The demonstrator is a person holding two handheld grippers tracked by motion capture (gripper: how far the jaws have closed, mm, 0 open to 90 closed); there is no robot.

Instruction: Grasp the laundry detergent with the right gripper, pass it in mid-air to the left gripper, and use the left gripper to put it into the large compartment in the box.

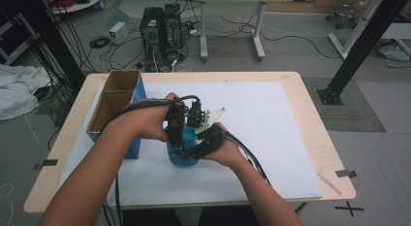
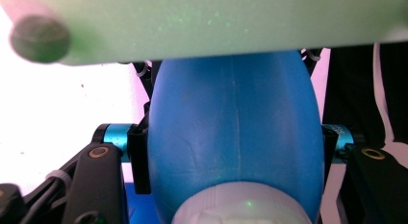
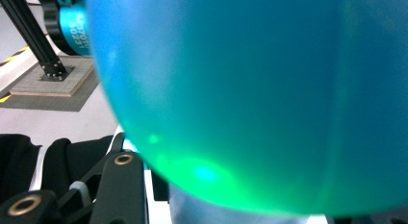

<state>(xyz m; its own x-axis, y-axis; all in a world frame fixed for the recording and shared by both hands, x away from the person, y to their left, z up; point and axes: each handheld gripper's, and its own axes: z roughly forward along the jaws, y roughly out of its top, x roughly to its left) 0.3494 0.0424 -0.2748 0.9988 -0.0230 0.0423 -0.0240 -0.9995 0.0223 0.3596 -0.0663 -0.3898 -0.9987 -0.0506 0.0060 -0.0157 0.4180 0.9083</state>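
Lab room w/ grey floor, cables and PC towers (image 1: pixel 162 24) at the back; in front, a wooden table (image 1: pixel 310 114) under a white mat (image 1: pixel 271 138). Nearest me, both forearms come in from the bottom and meet mid-table on a blue bottle (image 1: pixel 183 155), standing upright on the mat just beside an open cardboard box (image 1: pixel 116 102) w/ blue sides.

Left gripper (image 1: pixel 175 129): its own view shows the jaws closed on the bottle (image 2: pixel 235 132), pads pressing each flank of the blue body above a pale cap or collar (can't tell which). Right gripper (image 1: pixel 206 141) looks clamped on it too; its view has the bottle's rounded wall (image 3: pixel 250 99) right up against the lens, so I can't see the pads, but I read it as closed on the bottle.

Handling, my guess: smooth moulded plastic w/ a seam, likely light, somewhat squeezable, a bit slippery on the curved belly. I'd keep one grip across the flanks where the sides run straighter, other near the neck, w/o over-squeezing. Beyond the box, the far table edge, then floor clutter.
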